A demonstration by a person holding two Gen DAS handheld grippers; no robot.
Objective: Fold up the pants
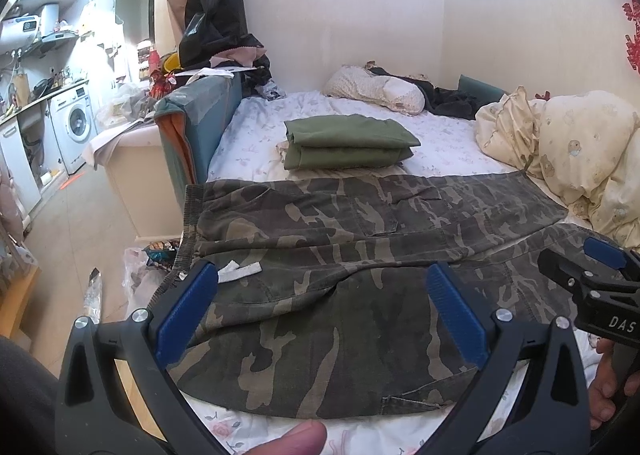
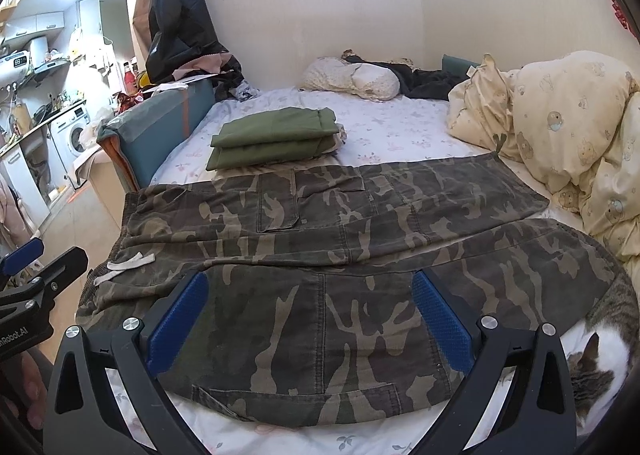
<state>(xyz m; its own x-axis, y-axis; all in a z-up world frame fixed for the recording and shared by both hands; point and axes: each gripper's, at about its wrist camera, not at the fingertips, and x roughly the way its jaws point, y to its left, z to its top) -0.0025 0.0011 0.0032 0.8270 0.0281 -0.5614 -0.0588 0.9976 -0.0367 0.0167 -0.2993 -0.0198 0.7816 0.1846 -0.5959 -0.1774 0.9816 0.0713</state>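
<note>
spread flat on the bed [image 1: 360, 111] near its front edge: pants [image 1: 340, 255], waistband left, legs running right. behind them, a folded garment [image 1: 348, 141] on the sheet. further back, by the wall, a pillow [image 1: 376, 89]. heaped to the right, a duvet [image 1: 580, 159], just beside the leg ends. left of the bed, a washing machine [image 1: 74, 127]. at the bed's front right corner, a cat [image 2: 600, 355] beside the nearer leg.
</note>
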